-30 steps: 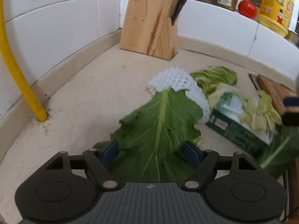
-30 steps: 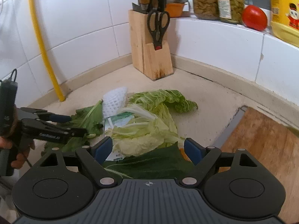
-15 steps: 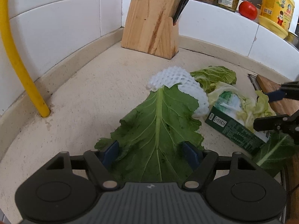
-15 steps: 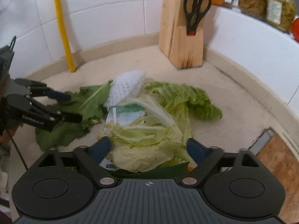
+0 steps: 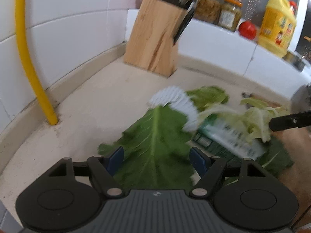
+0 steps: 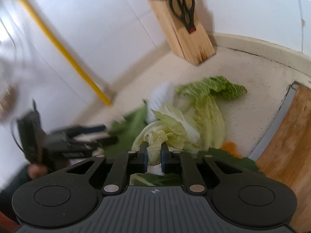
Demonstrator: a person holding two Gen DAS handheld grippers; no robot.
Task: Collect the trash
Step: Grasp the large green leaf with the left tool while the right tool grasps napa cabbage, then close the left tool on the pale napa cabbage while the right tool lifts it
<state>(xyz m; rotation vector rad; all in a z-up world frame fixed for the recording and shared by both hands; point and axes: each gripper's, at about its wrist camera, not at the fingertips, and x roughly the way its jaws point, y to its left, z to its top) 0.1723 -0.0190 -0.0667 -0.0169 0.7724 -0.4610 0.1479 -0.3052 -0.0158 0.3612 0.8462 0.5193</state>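
My left gripper (image 5: 157, 155) is open, its blue pads on either side of a big dark green leaf (image 5: 155, 134) that lies flat on the counter. Past that leaf are a white foam net (image 5: 175, 99), a green carton (image 5: 223, 137) and pale cabbage leaves (image 5: 252, 120). My right gripper (image 6: 154, 153) has its jaws closing, and the pads pinch a crumpled pale cabbage leaf (image 6: 175, 128) from the pile. One of its black fingers (image 5: 287, 121) shows at the right of the left wrist view. A bit of orange peel (image 6: 229, 147) lies beside the pile.
A wooden knife block (image 5: 153, 38) stands in the tiled corner, and a yellow pipe (image 5: 29, 58) runs down the left wall. Jars, a tomato (image 5: 247, 30) and a yellow oil bottle (image 5: 278, 25) sit on the ledge. A wooden cutting board (image 6: 291, 136) lies at the right.
My right gripper has closed from wide open onto the pale cabbage leaf and has rolled. The left gripper has risen a little, still open over the dark leaf.
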